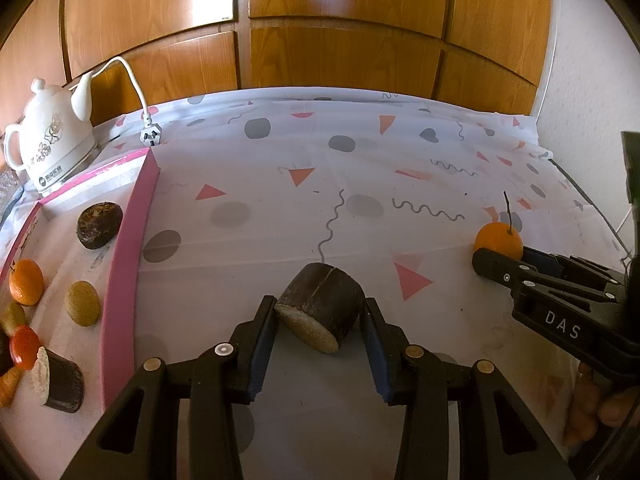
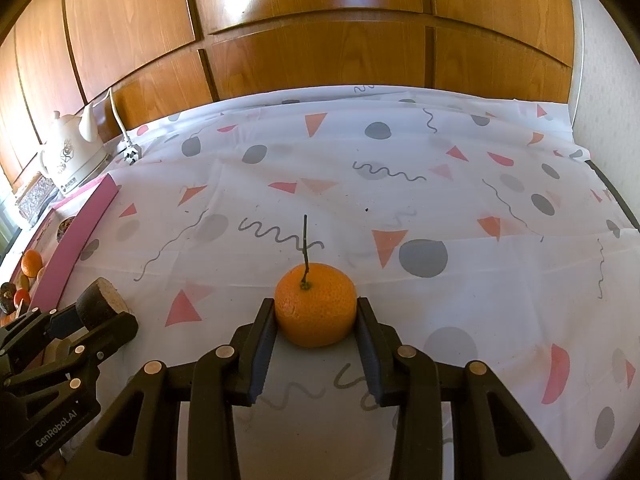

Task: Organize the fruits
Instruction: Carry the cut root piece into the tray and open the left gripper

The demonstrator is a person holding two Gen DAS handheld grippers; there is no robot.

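Observation:
My left gripper (image 1: 320,312) is shut on a dark sugarcane piece (image 1: 320,306) with a pale cut end, at the table surface; it also shows in the right wrist view (image 2: 100,304). My right gripper (image 2: 316,312) is shut on an orange tangerine (image 2: 316,304) with a thin upright stem, resting on the patterned cloth; it also shows at the right of the left wrist view (image 1: 498,240). A pink-rimmed tray (image 1: 128,256) at the left holds another tangerine (image 1: 26,282), a dark round fruit (image 1: 99,225), a tan fruit (image 1: 82,303) and a second sugarcane piece (image 1: 58,380).
A white teapot-style kettle (image 1: 52,140) with a cord and plug (image 1: 151,134) stands at the back left behind the tray. Wooden cabinet doors (image 1: 340,20) run along the table's far edge. A white wall (image 1: 592,80) is at the right.

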